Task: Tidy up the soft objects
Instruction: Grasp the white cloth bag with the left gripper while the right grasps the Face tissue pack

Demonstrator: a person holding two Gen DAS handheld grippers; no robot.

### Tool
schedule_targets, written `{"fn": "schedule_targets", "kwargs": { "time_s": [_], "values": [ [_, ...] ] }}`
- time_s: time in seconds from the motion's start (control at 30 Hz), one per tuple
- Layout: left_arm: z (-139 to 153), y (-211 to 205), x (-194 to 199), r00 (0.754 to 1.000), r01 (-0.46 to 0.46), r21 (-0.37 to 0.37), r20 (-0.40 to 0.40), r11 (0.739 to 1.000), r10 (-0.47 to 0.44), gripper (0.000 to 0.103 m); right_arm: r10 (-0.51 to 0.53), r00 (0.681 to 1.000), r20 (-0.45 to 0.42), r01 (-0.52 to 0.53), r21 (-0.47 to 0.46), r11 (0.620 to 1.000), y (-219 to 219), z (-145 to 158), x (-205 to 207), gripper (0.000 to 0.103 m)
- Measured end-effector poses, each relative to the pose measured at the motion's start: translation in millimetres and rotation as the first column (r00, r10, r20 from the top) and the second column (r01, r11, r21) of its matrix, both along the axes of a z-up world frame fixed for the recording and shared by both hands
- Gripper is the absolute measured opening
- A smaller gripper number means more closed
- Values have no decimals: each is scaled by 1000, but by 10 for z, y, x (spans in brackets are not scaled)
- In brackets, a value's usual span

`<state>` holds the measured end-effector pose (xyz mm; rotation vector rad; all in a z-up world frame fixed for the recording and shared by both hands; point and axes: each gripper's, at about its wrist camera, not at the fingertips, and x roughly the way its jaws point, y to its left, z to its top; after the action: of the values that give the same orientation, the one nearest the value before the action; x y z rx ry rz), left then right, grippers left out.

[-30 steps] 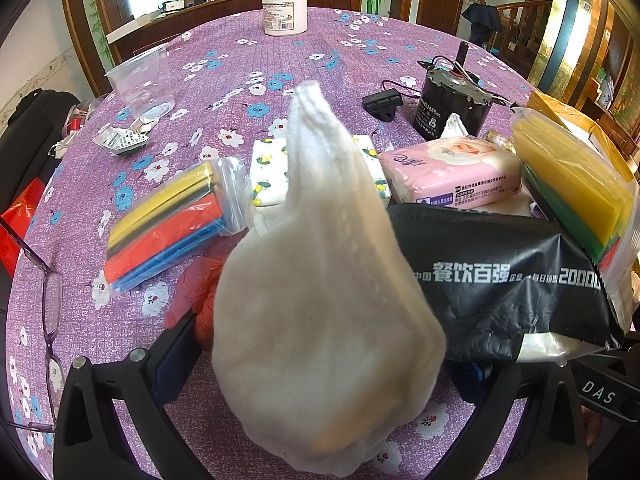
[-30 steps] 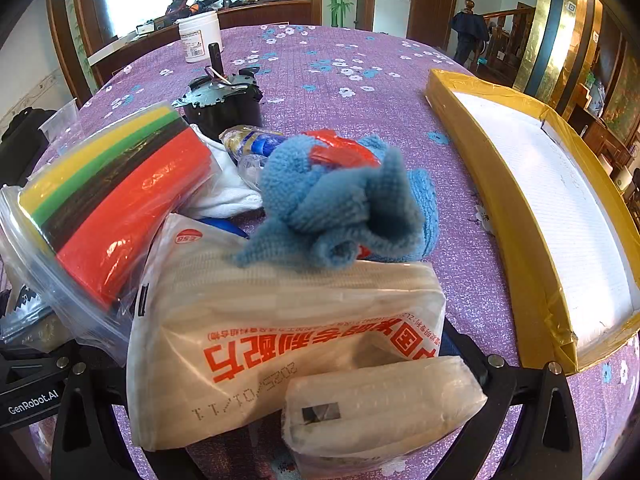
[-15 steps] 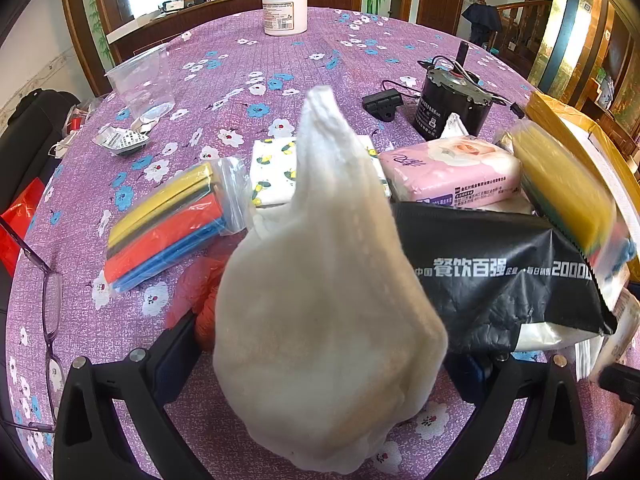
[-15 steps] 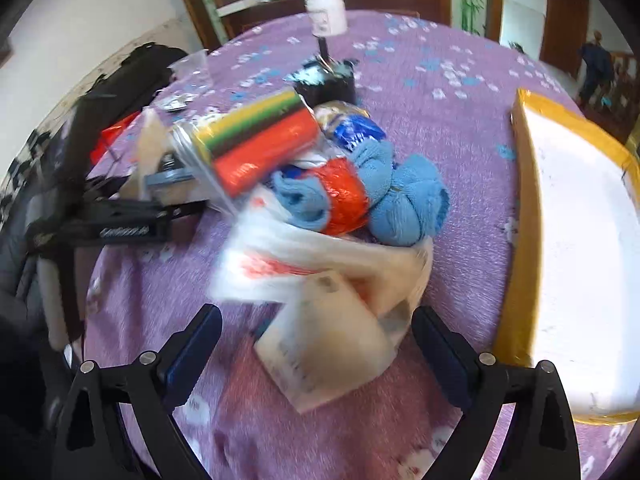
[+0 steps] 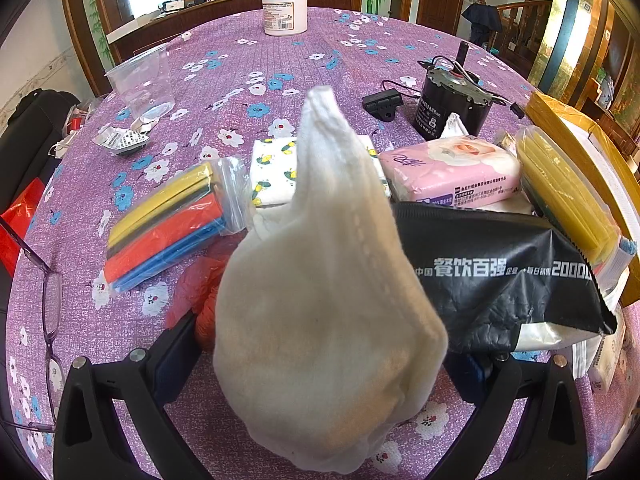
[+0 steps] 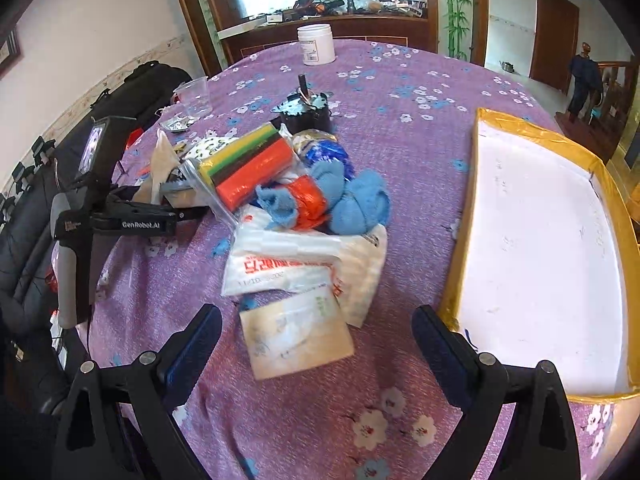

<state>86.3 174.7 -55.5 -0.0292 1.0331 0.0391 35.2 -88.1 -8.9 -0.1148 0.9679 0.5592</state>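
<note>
A bulky white cloth (image 5: 320, 304) fills the space between the wide-apart fingers of my left gripper (image 5: 324, 352) and points up and away; the same cloth (image 6: 160, 160) rises above that gripper (image 6: 188, 206) in the right wrist view. Around it lie a black pack (image 5: 496, 276), a pink tissue pack (image 5: 452, 172) and a floral tissue pack (image 5: 272, 172). My right gripper (image 6: 316, 344) hangs open above the table, over a small pale packet (image 6: 296, 332). Beyond the packet lie a white pack with red print (image 6: 288, 268) and blue towels (image 6: 360, 204).
A yellow-rimmed box (image 6: 464, 216) with a white inside stands at the right. A bag of coloured sponges (image 6: 248, 164), a bag of coloured tubes (image 5: 164, 224), a black motor (image 5: 444, 104), a white jar (image 5: 285, 10), a clear cup (image 5: 144, 80) and glasses (image 5: 48, 312) share the purple tablecloth.
The right gripper has pulled up and back from the pile, so the packs look smaller and the box shows in full. The left gripper and the white cloth have stayed put.
</note>
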Motion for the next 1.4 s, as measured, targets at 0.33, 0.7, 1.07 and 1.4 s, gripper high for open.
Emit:
{"fn": "schedule_targets", "kwargs": {
  "time_s": [0.33, 0.7, 1.07, 1.4],
  "values": [
    [0, 1, 1, 1000, 0, 0, 0, 1000, 0, 103, 98, 995, 5, -98, 17, 995, -6, -165, -165, 98],
    [0, 1, 1, 1000, 0, 0, 0, 1000, 0, 103, 99, 995, 25, -95, -108, 990, 339, -378, -85, 72],
    [4, -4, 7, 1000, -4, -1, -1, 1000, 4, 103, 105, 993, 50, -111, 117, 987, -32, -137, -435, 71],
    [187, 299, -480, 997, 77, -286, 19, 955, -74, 103, 88, 994, 65, -98, 176, 980, -69, -113, -375, 71]
  ]
}}
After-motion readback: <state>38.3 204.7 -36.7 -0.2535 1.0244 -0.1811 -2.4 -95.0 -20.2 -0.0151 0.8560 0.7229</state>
